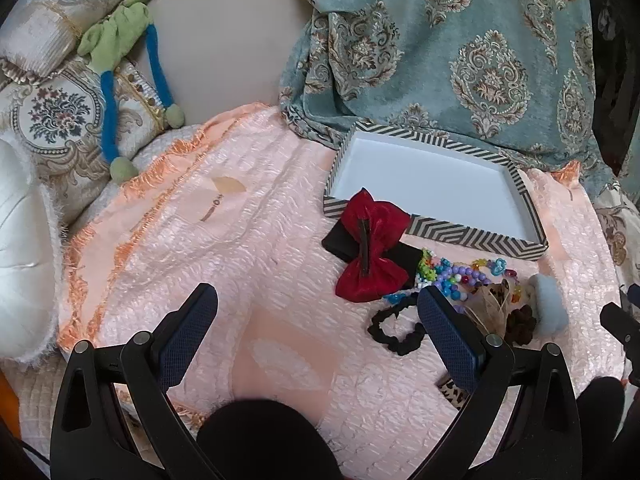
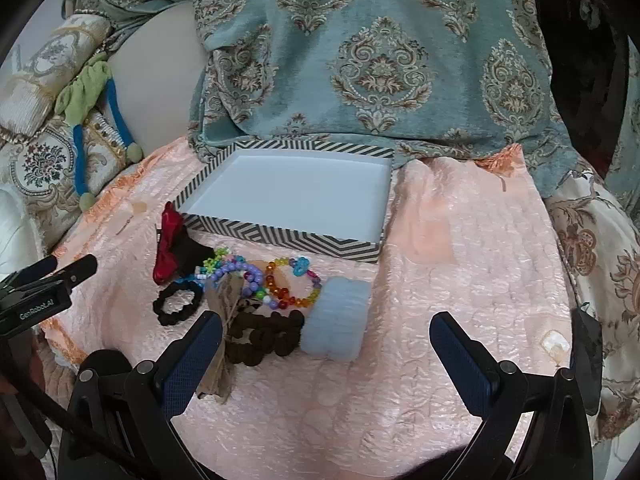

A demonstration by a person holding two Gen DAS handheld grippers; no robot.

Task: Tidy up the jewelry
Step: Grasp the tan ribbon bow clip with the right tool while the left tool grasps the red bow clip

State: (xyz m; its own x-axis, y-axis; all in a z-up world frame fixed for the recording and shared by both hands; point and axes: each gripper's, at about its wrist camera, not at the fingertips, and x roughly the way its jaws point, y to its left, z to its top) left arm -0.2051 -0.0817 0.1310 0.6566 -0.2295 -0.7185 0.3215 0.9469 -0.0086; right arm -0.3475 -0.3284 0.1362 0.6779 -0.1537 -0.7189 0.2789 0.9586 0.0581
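An empty white box with a black-and-white zigzag rim (image 1: 474, 236) (image 2: 280, 236) sits on the pink cloth. In front of it lies a pile: a red bow clip (image 1: 372, 248) (image 2: 168, 248), colourful bead bracelets (image 1: 460, 276) (image 2: 280, 284), a black scrunchie (image 1: 394, 330) (image 2: 176, 304), a dark brown bead bracelet (image 2: 264, 338), a pale blue scrunchie (image 1: 552, 308) (image 2: 338, 322) and a beige leopard bow (image 1: 492, 300) (image 2: 224, 304). My left gripper (image 1: 320, 320) is open, left of the pile. My right gripper (image 2: 326, 344) is open, over the pile's near right side.
The pink cloth (image 1: 248, 240) (image 2: 460, 260) covers a sofa seat. A teal patterned throw (image 1: 460, 40) (image 2: 380, 48) hangs behind the box. Ornate cushions (image 1: 52, 116) and a green-and-blue soft toy (image 1: 116, 48) (image 2: 88, 92) lie at the left.
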